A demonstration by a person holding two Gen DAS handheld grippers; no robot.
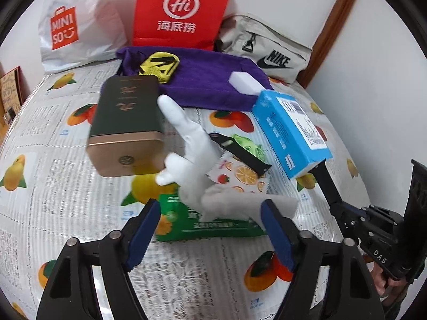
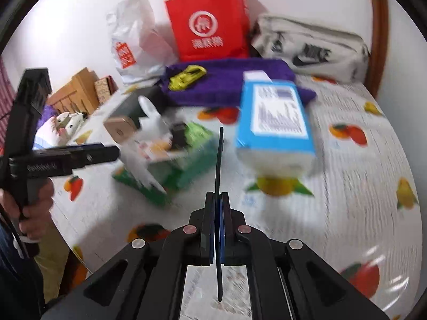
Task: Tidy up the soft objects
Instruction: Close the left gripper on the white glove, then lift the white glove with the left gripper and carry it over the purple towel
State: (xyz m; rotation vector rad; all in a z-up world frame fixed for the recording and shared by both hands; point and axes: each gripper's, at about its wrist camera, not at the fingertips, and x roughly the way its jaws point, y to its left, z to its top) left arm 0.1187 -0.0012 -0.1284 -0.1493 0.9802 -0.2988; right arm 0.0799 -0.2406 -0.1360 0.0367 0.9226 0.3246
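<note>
Left gripper (image 1: 210,210) is spread wide, holding nothing; the white tissue (image 1: 226,202) atop the green wipes pack (image 1: 210,226) sits just ahead between its fingers. Right gripper (image 2: 218,224) is pressed together on a thin dark strap (image 2: 220,160) (probably a watch band; view is blurred). Risk: the strap, pinched edge-on, could slip out, or the closing left fingers could drag the pack.

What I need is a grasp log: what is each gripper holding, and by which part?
The right gripper is shut on a thin black strip, clamped at about its mid-length. The left gripper is open and holds nothing.
</note>
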